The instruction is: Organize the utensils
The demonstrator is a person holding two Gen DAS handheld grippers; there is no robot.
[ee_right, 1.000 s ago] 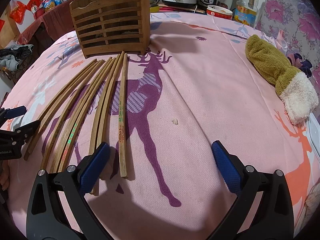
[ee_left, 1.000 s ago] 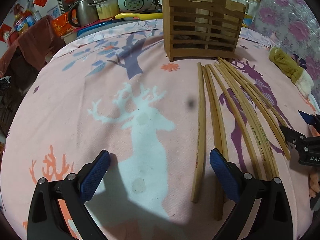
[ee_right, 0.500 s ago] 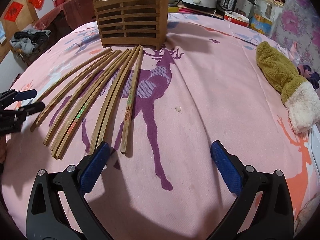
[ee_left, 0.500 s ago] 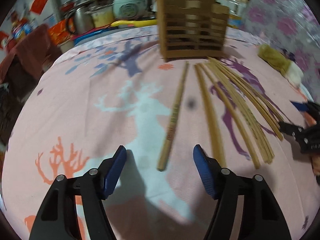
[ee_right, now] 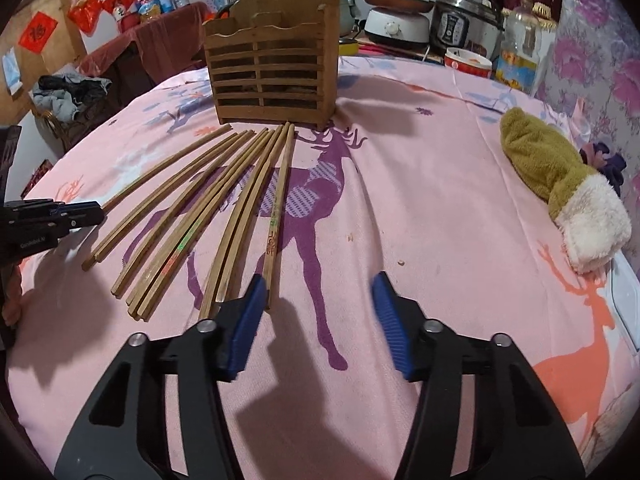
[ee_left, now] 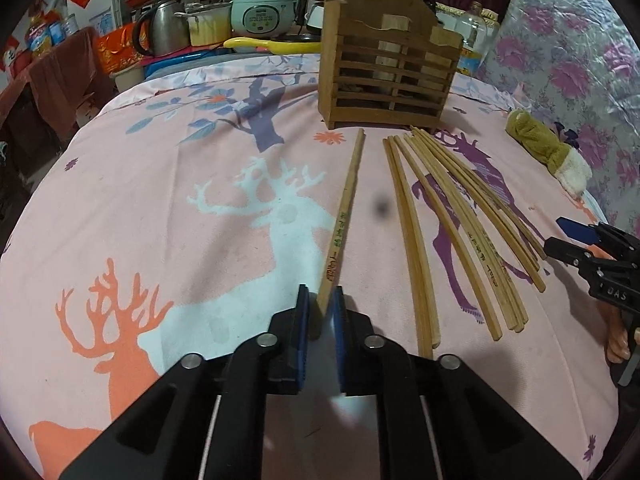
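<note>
Now left hand-held gripper (ee_left: 320, 312) closed on chopstick (ee_left: 343, 220), previously open.

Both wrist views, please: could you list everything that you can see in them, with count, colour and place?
Tablecloth: one, pink with deer print, covers the table.
Holder: one, brown slatted wood, upright at the far side of the cloth.
Held chopstick: one, light wood, its near end between the left gripper's pads.
Loose chopsticks: roughly nine, light wood, fanned on the cloth in front of the holder.
Mitten: one, olive with a white cuff, right side of the cloth.
Rice cooker: one, white, behind the table.
Kettle: one, metal, beside the rice cooker.
Oil bottle: one, clear with a yellow label, far right.
Left gripper: black with blue pads, closed on the held chopstick.
Right gripper: black with blue pads, open beside the loose chopsticks.
</note>
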